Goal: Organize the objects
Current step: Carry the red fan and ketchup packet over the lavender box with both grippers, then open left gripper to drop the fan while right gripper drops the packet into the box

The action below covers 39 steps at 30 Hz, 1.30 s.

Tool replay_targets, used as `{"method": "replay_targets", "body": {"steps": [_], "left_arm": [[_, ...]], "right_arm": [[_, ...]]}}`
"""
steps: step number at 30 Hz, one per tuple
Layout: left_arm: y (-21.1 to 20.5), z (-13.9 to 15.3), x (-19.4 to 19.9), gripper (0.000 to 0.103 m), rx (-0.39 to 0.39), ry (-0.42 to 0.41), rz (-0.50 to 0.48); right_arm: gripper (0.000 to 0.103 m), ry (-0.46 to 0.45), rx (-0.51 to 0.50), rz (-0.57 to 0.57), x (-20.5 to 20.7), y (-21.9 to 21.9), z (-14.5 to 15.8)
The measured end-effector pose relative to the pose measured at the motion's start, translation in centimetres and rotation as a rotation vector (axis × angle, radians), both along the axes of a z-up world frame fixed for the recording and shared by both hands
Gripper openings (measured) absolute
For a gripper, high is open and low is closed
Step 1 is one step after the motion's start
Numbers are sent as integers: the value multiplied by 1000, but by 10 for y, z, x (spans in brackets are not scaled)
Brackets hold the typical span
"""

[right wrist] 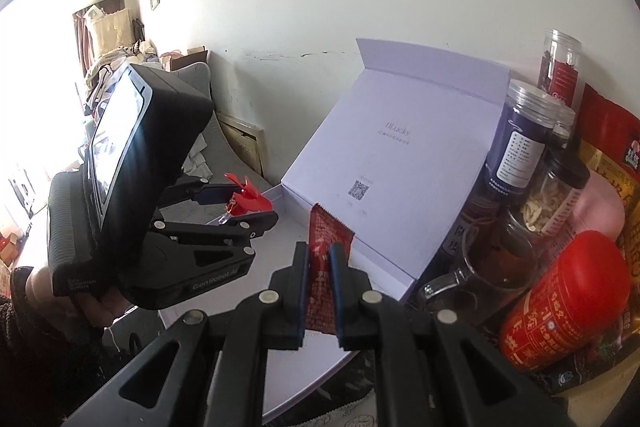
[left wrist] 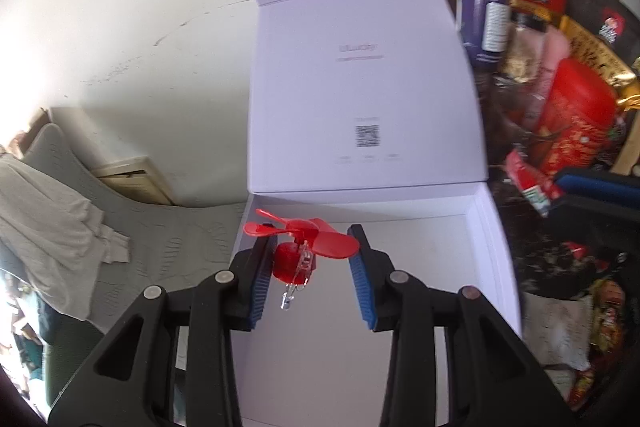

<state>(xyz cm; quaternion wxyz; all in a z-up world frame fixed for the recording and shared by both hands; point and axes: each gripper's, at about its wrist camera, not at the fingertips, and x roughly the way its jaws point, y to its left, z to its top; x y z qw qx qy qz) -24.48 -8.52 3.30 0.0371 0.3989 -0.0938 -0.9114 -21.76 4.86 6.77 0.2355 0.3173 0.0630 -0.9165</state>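
A small red fan [left wrist: 298,239] with a clear plug at its bottom hangs over the floor of the open white box [left wrist: 420,267]. My left gripper [left wrist: 312,241] is shut on it, blue pads against its body and blade. In the right wrist view the left gripper [right wrist: 253,205] holds the fan [right wrist: 248,202] above the box's left rim. My right gripper [right wrist: 319,251] is shut on a red sachet [right wrist: 320,227], upright between the fingers in front of the box's raised lid [right wrist: 400,155].
Jars [right wrist: 520,147], a red tin [right wrist: 568,299], a glass mug [right wrist: 492,267] and snack packets [left wrist: 592,39] crowd the dark surface right of the box. A grey cushion [left wrist: 132,227] with cloth lies to the left. A wall stands behind. A person's hand [right wrist: 92,303] grips the left tool.
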Motion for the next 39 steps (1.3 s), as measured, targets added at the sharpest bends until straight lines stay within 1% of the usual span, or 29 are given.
{"method": "replay_targets", "body": {"steps": [2, 6, 10, 14, 16, 18, 20, 23, 28, 30, 39], "left_arm": [[-3, -7, -6, 35, -27, -9, 16], [-8, -20, -14, 35, -34, -39, 19], [-13, -30, -20, 35, 7, -70, 6], [-20, -40, -26, 35, 13, -82, 20], [-25, -47, -31, 35, 53, -102, 12], [-25, -51, -32, 35, 52, -109, 13], [-25, -52, -33, 35, 40, -107, 16], [-27, -56, -35, 35, 61, -121, 15], [-32, -68, -39, 35, 78, -158, 29], [-31, -71, -39, 35, 64, -162, 23], [-34, -75, -37, 35, 71, -145, 23]], "right_arm": [[10, -15, -2, 1, -11, -1, -3], [10, -54, 6, -4, -29, -6, -18], [10, -91, -2, -1, -44, -11, -34], [10, -111, -14, 7, -55, -14, -50], [10, -111, -16, 15, -58, -15, -54], [10, -118, -23, 26, -61, -16, -57], [10, -143, -27, 36, -66, -17, -63], [10, -172, -29, 31, -71, -18, -71], [10, -198, -25, 26, -78, -21, -79], [10, -207, -17, 27, -80, -22, -82], [10, -220, 8, 7, -84, -24, -87]]}}
